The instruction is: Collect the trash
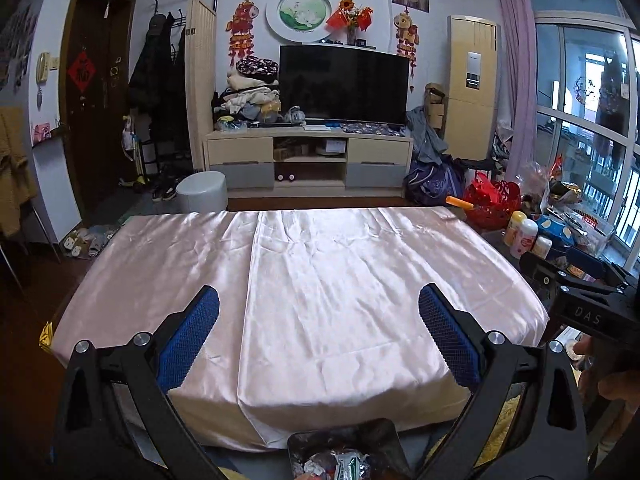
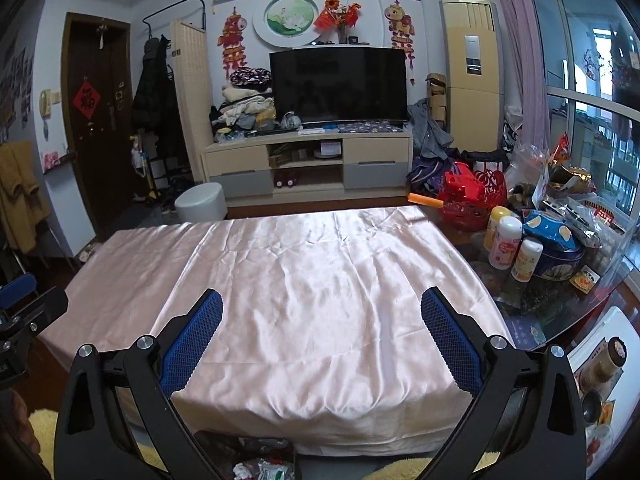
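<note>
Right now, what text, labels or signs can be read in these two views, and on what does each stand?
"DAS": right gripper, on its black body.
"福": red diamond sign on the dark door.
Bottles' labels, blue tin, snack packets and air conditioner panel: too small or blurred.

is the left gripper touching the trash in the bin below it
Apart. The left wrist view shows the left gripper open over the pink cloth, with the trash bin lower, clear of both fingers.

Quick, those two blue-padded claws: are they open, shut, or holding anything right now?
Left gripper: open, holding nothing, above the pink cloth.
Right gripper: open, holding nothing, over the same cloth.
</note>
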The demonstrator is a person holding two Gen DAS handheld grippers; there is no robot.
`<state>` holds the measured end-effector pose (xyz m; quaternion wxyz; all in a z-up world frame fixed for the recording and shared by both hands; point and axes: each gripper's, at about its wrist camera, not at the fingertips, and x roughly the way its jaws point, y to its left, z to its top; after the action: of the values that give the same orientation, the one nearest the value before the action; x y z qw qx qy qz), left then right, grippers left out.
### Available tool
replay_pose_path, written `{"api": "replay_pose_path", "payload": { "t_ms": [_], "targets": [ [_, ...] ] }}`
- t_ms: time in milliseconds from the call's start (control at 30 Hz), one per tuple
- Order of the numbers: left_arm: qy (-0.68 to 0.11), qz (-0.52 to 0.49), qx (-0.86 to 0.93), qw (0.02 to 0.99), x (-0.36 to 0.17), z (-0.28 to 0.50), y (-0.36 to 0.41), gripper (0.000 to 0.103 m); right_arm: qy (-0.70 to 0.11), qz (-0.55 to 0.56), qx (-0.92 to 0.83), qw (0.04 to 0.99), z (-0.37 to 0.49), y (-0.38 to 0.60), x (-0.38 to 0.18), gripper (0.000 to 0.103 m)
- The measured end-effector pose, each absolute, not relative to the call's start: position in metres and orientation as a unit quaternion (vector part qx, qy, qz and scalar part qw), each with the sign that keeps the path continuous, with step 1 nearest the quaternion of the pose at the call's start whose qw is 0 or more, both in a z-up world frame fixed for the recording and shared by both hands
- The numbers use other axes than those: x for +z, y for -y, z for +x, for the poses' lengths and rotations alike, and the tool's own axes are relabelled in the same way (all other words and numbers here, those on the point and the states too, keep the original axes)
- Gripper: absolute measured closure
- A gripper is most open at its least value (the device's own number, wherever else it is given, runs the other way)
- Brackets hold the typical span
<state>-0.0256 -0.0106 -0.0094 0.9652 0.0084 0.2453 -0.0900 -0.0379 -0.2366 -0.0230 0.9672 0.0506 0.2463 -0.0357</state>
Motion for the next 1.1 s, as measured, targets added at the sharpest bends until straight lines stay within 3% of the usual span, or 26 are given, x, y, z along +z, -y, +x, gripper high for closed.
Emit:
{"api": "replay_pose_path", "payload": {
  "t_ms": [333,1100],
  "targets": [
    [-0.228,-0.003,-0.09,0.969,0.012,-0.03,0.007,0.008,-0.227,0.032,-0.037,0.973,-0.05,0.213,0.005,0.003],
    [-0.218,-0.01,-0.075,0.973,0.015,-0.053,-0.001,0.008,-0.225,0.014,-0.049,0.973,-0.072,0.199,0.01,0.003]
  ]
}}
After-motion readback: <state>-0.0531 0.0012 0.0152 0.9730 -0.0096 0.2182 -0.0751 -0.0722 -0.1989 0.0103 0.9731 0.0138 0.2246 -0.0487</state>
